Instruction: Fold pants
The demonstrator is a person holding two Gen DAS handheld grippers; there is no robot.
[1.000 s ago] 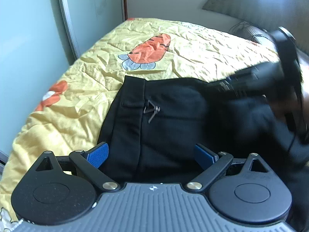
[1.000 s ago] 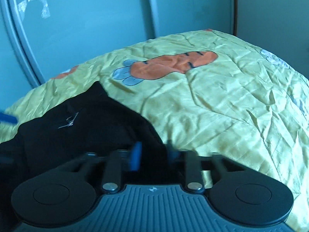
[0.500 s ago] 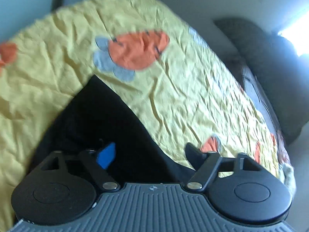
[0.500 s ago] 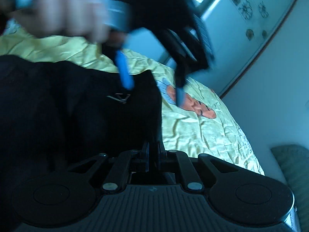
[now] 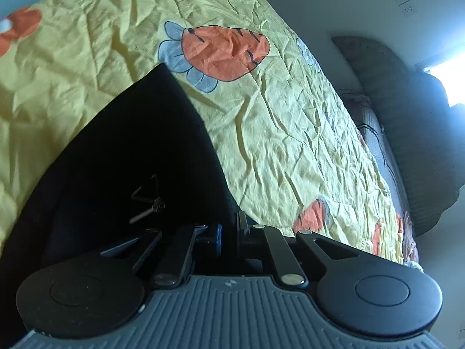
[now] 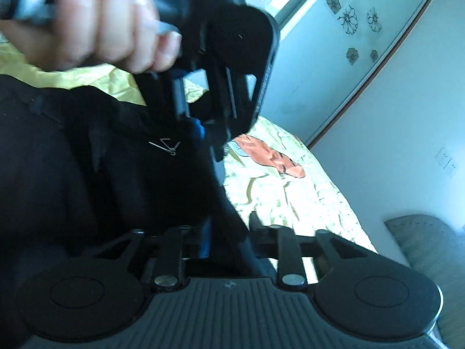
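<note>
The step in hand looks like a hand-over of the pants' [image 5: 122, 151] edge; the left gripper [image 5: 229, 234] is pinched shut on the black cloth directly ahead of it, while the right gripper [image 6: 229, 232] is opening with cloth between its jaws; next, judge the fold line across the yellow bedspread [image 5: 276, 122].

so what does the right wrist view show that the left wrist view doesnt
Only the right wrist view shows the hand holding the left gripper, and the right gripper, jaws opening around a pants edge. Only the left wrist view shows the left gripper's pads shut on the pants, plus a wall socket. Both show the black pants, their metal clip and the yellow bedspread.
</note>
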